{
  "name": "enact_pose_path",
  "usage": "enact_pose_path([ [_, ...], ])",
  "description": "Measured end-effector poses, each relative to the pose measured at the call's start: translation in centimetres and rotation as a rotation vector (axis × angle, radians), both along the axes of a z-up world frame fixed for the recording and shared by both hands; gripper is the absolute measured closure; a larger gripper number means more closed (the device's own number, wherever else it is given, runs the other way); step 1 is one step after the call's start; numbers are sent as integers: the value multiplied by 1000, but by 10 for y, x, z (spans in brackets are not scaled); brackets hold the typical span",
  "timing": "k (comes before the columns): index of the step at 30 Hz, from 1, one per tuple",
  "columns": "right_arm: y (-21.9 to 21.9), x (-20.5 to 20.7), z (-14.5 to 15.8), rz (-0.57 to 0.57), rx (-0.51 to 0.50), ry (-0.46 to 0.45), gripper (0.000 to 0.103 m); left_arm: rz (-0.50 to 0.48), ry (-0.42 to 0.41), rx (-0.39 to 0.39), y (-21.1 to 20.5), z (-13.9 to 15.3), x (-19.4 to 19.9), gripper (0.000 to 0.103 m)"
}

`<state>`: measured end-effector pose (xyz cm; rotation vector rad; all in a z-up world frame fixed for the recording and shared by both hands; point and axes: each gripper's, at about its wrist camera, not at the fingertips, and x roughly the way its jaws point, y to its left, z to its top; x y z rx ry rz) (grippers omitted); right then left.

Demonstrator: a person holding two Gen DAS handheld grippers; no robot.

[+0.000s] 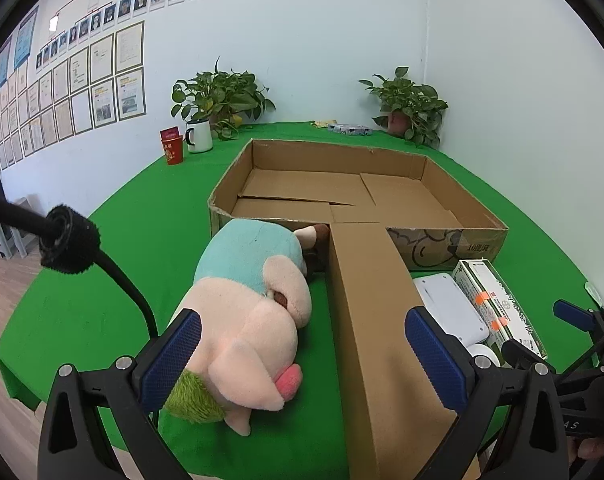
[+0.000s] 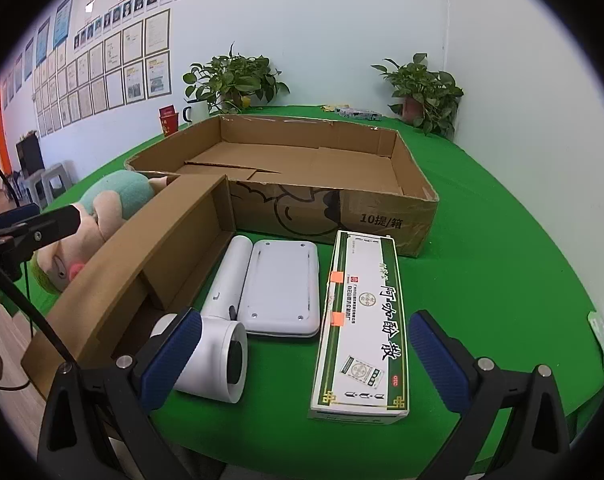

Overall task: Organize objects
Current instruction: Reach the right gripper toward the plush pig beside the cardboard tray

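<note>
A pink and teal plush toy (image 1: pixel 245 320) lies on the green table, left of a long cardboard flap (image 1: pixel 374 320). My left gripper (image 1: pixel 302 356) stands open above the table's near edge, the plush and the flap between its fingers, untouched. My right gripper (image 2: pixel 302 354) is open too, over a white handheld device (image 2: pixel 221 328), a white flat case (image 2: pixel 279 288) and a green and white medicine box (image 2: pixel 362 328). A wide, shallow cardboard box (image 2: pixel 334 208) with nothing in it sits behind them. The right gripper's tip (image 1: pixel 574 316) shows at the left view's right edge.
Two potted plants (image 1: pixel 221 100) (image 1: pixel 410 108) stand at the table's back by the wall. A white mug (image 1: pixel 199 136) and a red cup (image 1: pixel 172 150) sit at the back left. A small packet (image 1: pixel 350 129) lies at the back. A black cable (image 1: pixel 121 280) crosses at left.
</note>
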<state>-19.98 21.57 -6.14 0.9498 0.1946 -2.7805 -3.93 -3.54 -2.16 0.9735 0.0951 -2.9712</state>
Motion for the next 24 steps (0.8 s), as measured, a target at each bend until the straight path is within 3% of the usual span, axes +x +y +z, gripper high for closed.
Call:
enact_pose_path([
  [10,-5,-4,-3,14,21,-24,0,28,-7,19,-10,-3,1,1],
  [15,-6,2,6,64,21,6,0,52,-19,32,-21,-3,-3,1],
  [17,-12,10,17,126,22,51,0,55,5,-16,-30,2,-1,1],
  [20,-23,30,45,300,-52,135,0,97,56,-86,-54,14,3,0],
  [24,-49,40,69,524,-204,118,0,126,27,-20,-95,18,1,0],
])
